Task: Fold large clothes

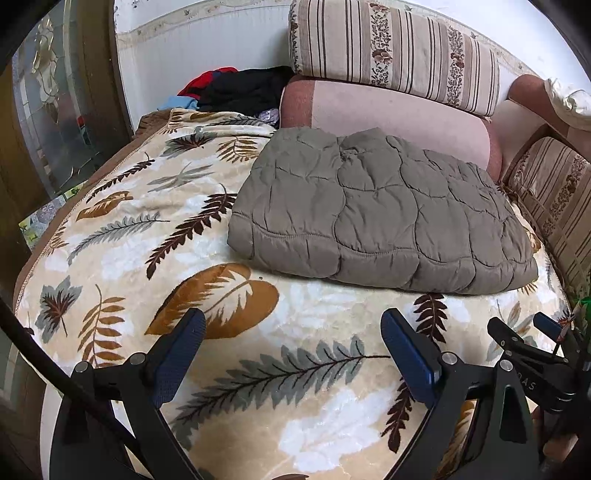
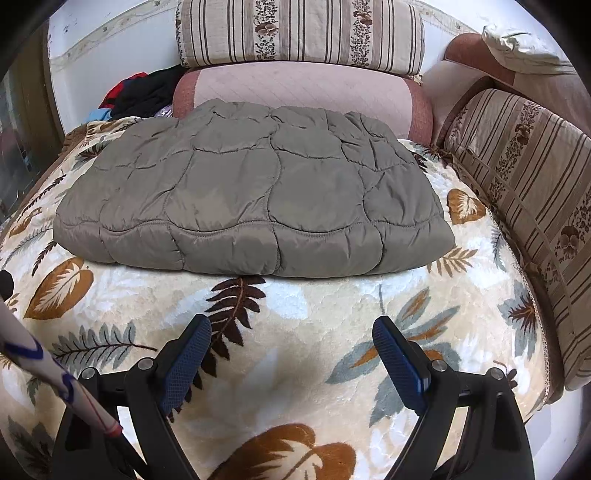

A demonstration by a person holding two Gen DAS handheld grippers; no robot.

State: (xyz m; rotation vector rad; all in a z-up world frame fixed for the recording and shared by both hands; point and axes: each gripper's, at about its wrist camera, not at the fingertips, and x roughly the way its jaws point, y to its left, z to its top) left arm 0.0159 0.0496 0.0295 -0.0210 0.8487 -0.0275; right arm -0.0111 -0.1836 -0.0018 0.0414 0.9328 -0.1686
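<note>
Both wide open and empty above the cream leaf-print plush blanket [image 2: 317, 295]: left blue-padded black gripper [image 1: 293, 325], right blue-padded black gripper [image 2: 291, 328]. Just beyond, folded grey-brown quilted jacket [image 2: 255, 192], flat against the pink bolster cushion [image 2: 303, 88]; striped floral pillow [image 2: 299, 33] on top.

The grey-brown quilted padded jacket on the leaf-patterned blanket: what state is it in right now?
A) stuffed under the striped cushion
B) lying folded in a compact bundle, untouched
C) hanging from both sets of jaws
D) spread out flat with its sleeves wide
B: the grey-brown quilted padded jacket lies as a folded bundle on the leaf-patterned blanket, while the left gripper and right gripper sit open and short of it.
</note>
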